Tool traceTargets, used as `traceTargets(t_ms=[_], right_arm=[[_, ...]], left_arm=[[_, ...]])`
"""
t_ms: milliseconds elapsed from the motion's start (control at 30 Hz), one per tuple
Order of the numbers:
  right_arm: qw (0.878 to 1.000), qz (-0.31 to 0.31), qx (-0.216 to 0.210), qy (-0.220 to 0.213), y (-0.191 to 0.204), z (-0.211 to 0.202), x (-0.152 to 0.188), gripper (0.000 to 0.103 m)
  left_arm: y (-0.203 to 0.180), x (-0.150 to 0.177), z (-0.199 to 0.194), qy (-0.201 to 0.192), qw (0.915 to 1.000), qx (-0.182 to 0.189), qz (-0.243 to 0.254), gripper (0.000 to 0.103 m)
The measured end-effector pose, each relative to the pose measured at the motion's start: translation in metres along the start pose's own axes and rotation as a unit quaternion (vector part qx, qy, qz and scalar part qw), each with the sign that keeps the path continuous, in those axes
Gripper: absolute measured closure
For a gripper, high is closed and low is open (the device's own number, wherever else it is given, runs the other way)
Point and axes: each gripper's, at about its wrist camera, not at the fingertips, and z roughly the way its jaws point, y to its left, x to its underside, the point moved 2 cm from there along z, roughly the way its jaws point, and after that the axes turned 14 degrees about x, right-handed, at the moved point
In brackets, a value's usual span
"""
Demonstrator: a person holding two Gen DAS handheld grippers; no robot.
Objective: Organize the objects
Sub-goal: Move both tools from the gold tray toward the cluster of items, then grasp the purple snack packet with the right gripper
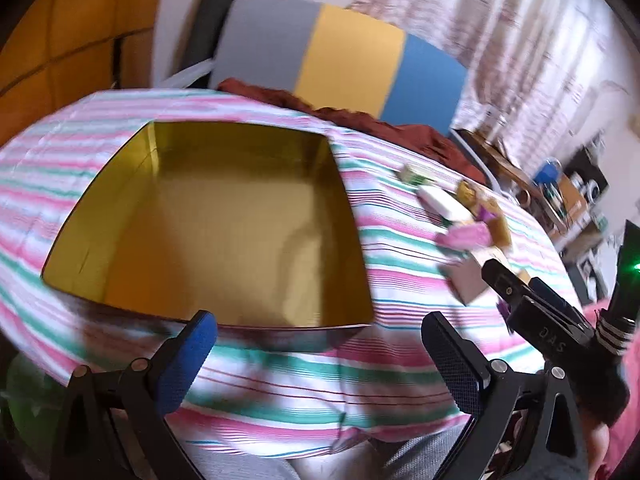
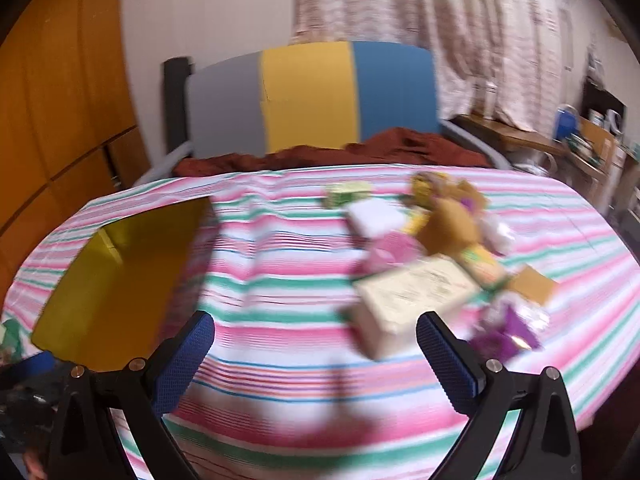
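Two claws, both empty and spread wide. My left claw hangs over the gold-lined square open box at left-centre of the striped bed. Right of centre, my right claw faces the cream rectangular carton amid small blurred packets: probably light and stiff, best pinched across its narrow sides.

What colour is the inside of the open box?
Shiny gold inside the box, clearest in the left wrist view.
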Motion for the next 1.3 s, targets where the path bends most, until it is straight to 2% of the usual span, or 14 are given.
traceTargets(t_ms=[100, 233, 333, 467, 733, 833, 900, 1033, 1200, 1300], right_arm=[[0.998, 0.038, 0.043, -0.009, -0.042, 0.004, 0.007, 0.002], [0.991, 0.088, 0.099, -0.001, -0.096, 0.016, 0.017, 0.008], [0.985, 0.127, 0.113, 0.016, -0.127, 0.026, 0.024, 0.011], [0.983, 0.163, 0.074, 0.038, -0.144, 0.043, 0.031, 0.018], [0.982, 0.181, 0.012, 0.047, -0.138, 0.071, 0.036, 0.034], [0.981, 0.187, 0.001, 0.050, -0.136, 0.080, 0.035, 0.047], [0.980, 0.191, -0.006, 0.057, -0.136, 0.083, 0.036, 0.061], [0.980, 0.192, -0.028, 0.054, -0.132, 0.083, 0.037, 0.063], [0.979, 0.182, -0.070, 0.057, -0.116, 0.078, 0.038, 0.066], [0.980, 0.174, -0.074, 0.059, -0.108, 0.074, 0.040, 0.066]], left_arm=[[-0.022, 0.007, 0.010, 0.017, 0.9988, 0.004, 0.046, 0.000], [-0.048, 0.015, 0.022, 0.036, 0.9960, 0.025, 0.078, 0.000], [-0.061, 0.018, 0.030, 0.045, 0.9935, 0.026, 0.101, 0.000], [-0.072, 0.020, 0.039, 0.054, 0.9917, 0.027, 0.114, 0.000], [-0.085, 0.021, 0.053, 0.065, 0.9913, 0.053, 0.102, 0.000], [-0.090, 0.022, 0.059, 0.070, 0.9908, 0.053, 0.103, 0.000], [-0.093, 0.023, 0.062, 0.076, 0.9900, 0.053, 0.106, 0.000], [-0.099, 0.026, 0.070, 0.083, 0.9884, 0.050, 0.117, 0.000], [-0.100, 0.026, 0.080, 0.092, 0.9885, 0.054, 0.107, 0.000], [-0.098, 0.020, 0.086, 0.086, 0.9897, 0.051, 0.102, 0.000]])
